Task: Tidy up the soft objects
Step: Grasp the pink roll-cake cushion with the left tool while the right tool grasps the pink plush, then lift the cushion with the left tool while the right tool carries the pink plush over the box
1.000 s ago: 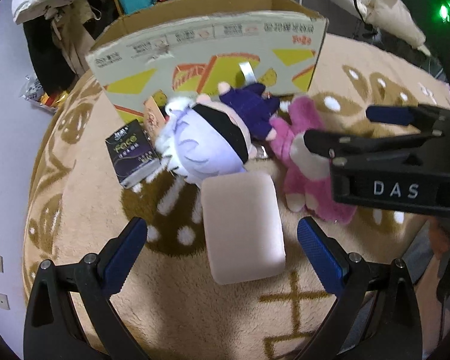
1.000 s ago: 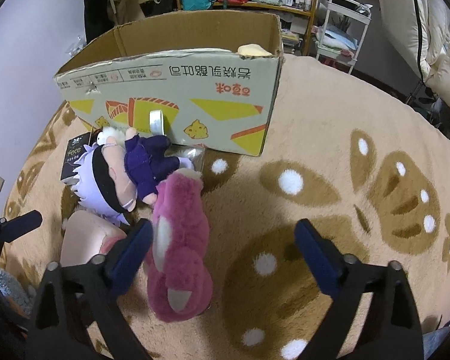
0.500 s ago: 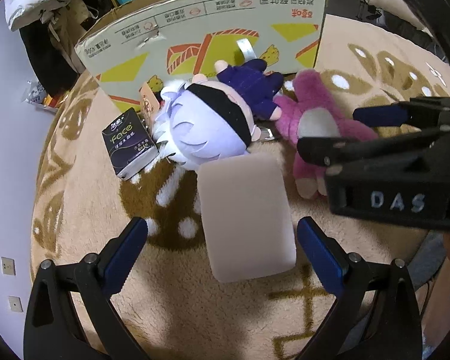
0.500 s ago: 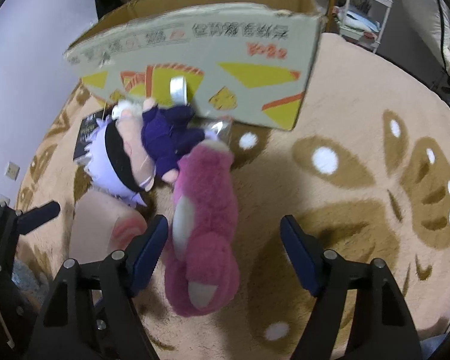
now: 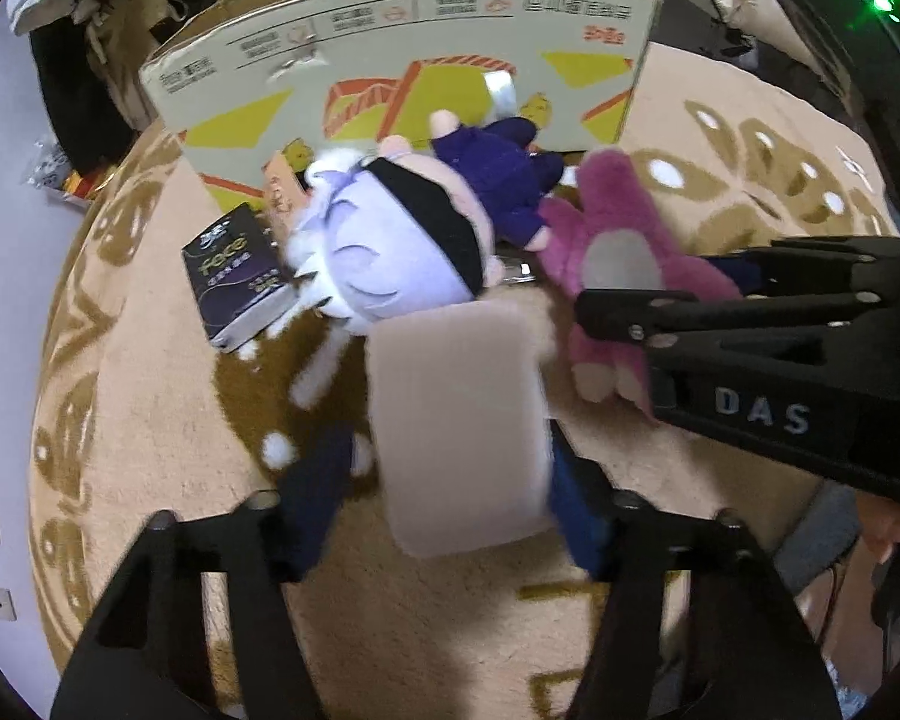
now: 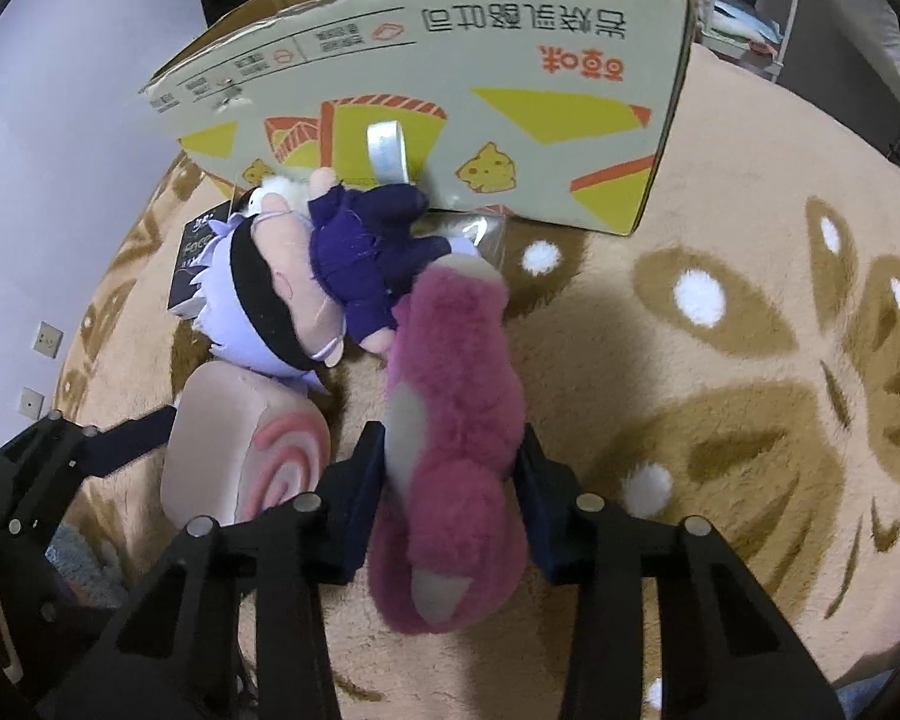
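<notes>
A beige cake-roll cushion (image 5: 456,420) lies on the rug, and my left gripper (image 5: 450,492) is shut on its sides; it also shows in the right wrist view (image 6: 240,450) with a pink swirl on its end. My right gripper (image 6: 450,492) is shut on a magenta plush bear (image 6: 450,450), seen in the left wrist view too (image 5: 618,264). A doll with lilac hair, a black blindfold and a purple outfit (image 5: 414,240) lies between them, against a cardboard box (image 5: 402,60).
A black tissue pack (image 5: 237,276) lies left of the doll. The open cardboard box (image 6: 450,90) stands behind the toys on a beige patterned rug (image 6: 720,360). Shelves and clothes stand behind the box.
Both grippers moved forward and closed: the left one on the cushion, the right one on the magenta bear. Both were open a second ago.
</notes>
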